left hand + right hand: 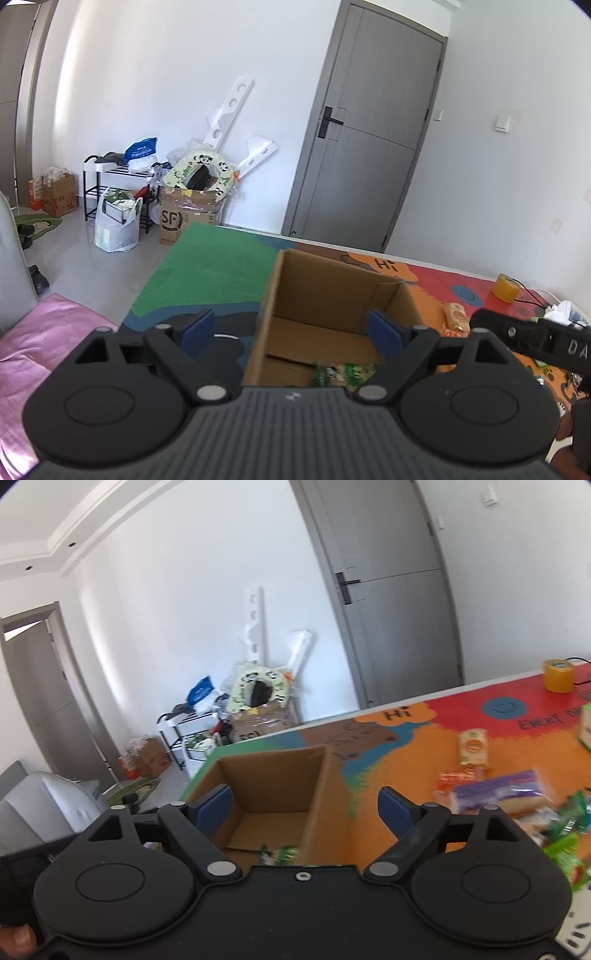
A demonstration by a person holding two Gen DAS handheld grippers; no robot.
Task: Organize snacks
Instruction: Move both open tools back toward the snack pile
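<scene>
- We are holding the left hand-held gripper [291,328] and the right hand-held gripper [306,806] over an open cardboard box [325,775] on the table [207,266], both with jaws wide and nothing between them.
- A green snack packet [279,853] is lying flat on the box floor, near its close wall; which way it runs we cannot tell.
- More snacks [495,792] are waiting loose on the table to the right, probably next for the box; a purple one is lying crosswise.

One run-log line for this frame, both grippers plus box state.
left gripper: open, empty | right gripper: open, empty | cardboard box: green snack packet inside | snacks on mat: unsorted
</scene>
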